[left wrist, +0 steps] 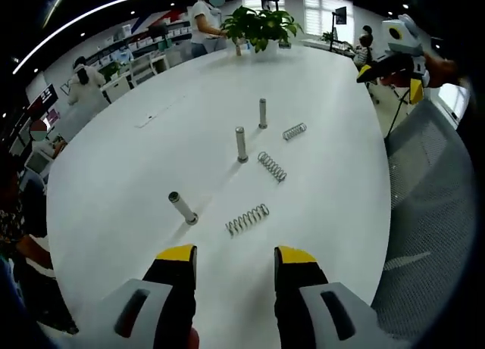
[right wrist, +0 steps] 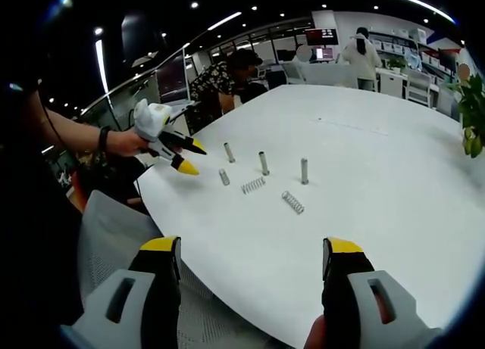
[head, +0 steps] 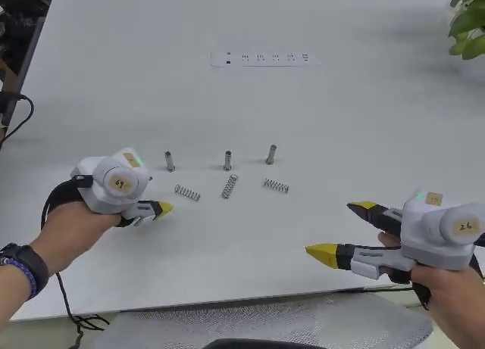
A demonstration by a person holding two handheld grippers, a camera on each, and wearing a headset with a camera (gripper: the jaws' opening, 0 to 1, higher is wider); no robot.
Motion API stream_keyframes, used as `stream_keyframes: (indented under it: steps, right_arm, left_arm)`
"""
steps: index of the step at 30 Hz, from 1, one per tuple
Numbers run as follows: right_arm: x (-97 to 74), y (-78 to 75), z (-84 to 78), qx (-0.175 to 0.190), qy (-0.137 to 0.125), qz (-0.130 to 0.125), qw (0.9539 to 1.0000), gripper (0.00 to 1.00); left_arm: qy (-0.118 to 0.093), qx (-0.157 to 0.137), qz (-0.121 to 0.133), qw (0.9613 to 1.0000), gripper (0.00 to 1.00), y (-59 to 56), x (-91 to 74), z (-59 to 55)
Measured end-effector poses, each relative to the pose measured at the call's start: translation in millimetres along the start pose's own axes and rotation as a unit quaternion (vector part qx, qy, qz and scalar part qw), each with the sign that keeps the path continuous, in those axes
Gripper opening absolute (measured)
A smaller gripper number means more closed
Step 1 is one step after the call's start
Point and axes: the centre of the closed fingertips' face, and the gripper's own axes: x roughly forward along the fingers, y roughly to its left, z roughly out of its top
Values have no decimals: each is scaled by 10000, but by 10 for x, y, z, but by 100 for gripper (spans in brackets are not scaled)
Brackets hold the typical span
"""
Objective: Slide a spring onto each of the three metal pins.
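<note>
So far nothing is threaded: the yellow-tipped left tongs (head: pixel 159 209) hover partly open and empty, and the right tongs (head: pixel 342 229) are spread wide and empty, both low over the white table (head: pixel 242 243). Ahead of them, and between the two, three small coiled steel springs (head: pixel 229 185) lie loose on their sides. Just beyond those, each short upright grey metal pin (head: pixel 227 160) stands bare, so I judge all three pairings remain to do. Farther off lies a flat white power strip (head: pixel 261 58).
</note>
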Motion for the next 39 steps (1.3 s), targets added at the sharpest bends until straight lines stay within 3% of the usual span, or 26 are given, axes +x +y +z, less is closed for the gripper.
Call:
stream_keyframes:
  steps: [4, 17, 26, 31, 39]
  right_arm:
    - [2, 3, -11, 5, 12, -3, 10000, 76]
    - [28, 21, -21, -20, 42, -6, 10000, 76]
    - [59, 38, -4, -30, 41, 12, 10000, 76]
    - [60, 35, 20, -57, 27, 8, 10000, 76]
    - [55, 41, -30, -54, 67, 12, 10000, 76]
  left_arm:
    - [79, 315, -96, 9994, 34, -28, 73, 17]
    - [266, 811, -501, 9951, 35, -169, 343, 52]
    - [368, 699, -759, 9940, 35, -258, 522, 54]
    - [437, 529, -902, 9936, 34, -287, 529, 7]
    - [510, 530, -1004, 9922, 27, -303, 460, -78]
